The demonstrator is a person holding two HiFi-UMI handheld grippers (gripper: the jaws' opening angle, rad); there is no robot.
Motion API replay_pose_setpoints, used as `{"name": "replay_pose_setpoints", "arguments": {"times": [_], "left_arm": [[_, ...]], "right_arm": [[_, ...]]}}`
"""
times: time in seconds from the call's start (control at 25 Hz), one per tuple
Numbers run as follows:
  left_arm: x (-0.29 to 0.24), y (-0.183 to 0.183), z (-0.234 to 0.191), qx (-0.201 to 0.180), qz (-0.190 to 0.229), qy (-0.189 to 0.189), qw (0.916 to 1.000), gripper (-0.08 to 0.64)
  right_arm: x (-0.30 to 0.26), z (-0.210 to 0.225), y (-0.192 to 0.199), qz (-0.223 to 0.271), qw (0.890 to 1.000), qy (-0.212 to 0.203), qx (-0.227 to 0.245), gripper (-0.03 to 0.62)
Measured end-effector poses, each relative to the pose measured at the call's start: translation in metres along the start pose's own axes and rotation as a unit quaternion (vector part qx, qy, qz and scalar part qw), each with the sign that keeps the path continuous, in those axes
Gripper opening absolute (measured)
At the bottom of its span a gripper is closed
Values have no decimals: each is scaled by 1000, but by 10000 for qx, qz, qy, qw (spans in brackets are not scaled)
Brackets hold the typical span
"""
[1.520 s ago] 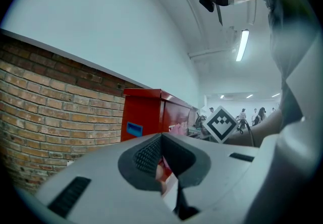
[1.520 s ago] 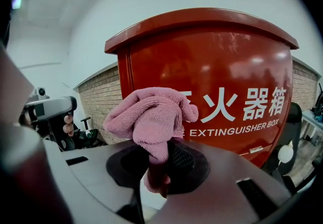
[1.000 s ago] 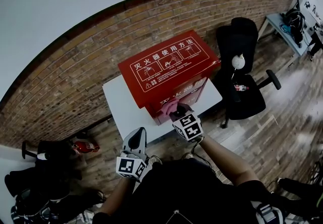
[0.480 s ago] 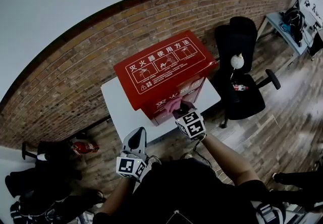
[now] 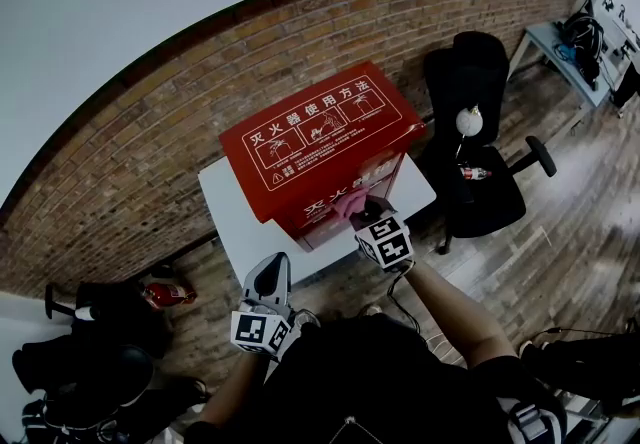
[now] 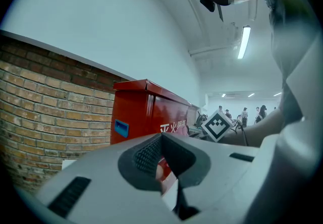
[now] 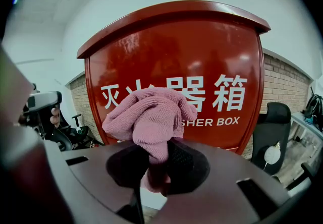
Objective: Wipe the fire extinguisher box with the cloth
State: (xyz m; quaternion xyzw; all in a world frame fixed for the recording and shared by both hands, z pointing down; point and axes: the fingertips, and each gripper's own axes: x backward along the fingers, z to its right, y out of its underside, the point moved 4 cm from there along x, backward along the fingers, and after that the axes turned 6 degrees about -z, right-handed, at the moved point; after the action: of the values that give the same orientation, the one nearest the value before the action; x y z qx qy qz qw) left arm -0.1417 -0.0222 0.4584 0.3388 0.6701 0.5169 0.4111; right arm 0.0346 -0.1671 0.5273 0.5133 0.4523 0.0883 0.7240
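The right gripper [image 7: 154, 163] pinches a bunched pink terry cloth [image 7: 149, 112] between its jaws. The wad sticks forward out of them, probably so that soft fabric rather than the jaws meets the paint. It points squarely at the white-lettered front panel of the red metal fire extinguisher box [image 7: 207, 51], which fills the middle of the right gripper view.

In the head view the cloth [image 5: 349, 203] lies against, or just short of, the upper part of that front face, a little right of centre. Whether it actually touches is hard to tell.

The box [image 5: 318, 137] stands upright on a white table [image 5: 236, 222] by the brick wall. Its long axis runs from centre left toward the upper right, parallel to the wall, and its front faces the person.

The left gripper [image 5: 268, 277] hangs low at lower left, well apart from the box. Its jaws are drawn together on nothing, apparently just out of the way.
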Motion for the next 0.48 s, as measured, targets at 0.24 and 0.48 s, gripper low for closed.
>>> {"name": "replay_pose_setpoints", "arguments": {"times": [0.24, 0.48], "left_arm": [[-6, -1, 5, 61, -183, -4, 9998, 23], [-12, -1, 9, 87, -167, 37, 9998, 23]], "right_arm": [[1, 18, 4, -35, 9999, 103, -21, 77], [5, 38, 5, -57, 9997, 220, -58, 77]]}}
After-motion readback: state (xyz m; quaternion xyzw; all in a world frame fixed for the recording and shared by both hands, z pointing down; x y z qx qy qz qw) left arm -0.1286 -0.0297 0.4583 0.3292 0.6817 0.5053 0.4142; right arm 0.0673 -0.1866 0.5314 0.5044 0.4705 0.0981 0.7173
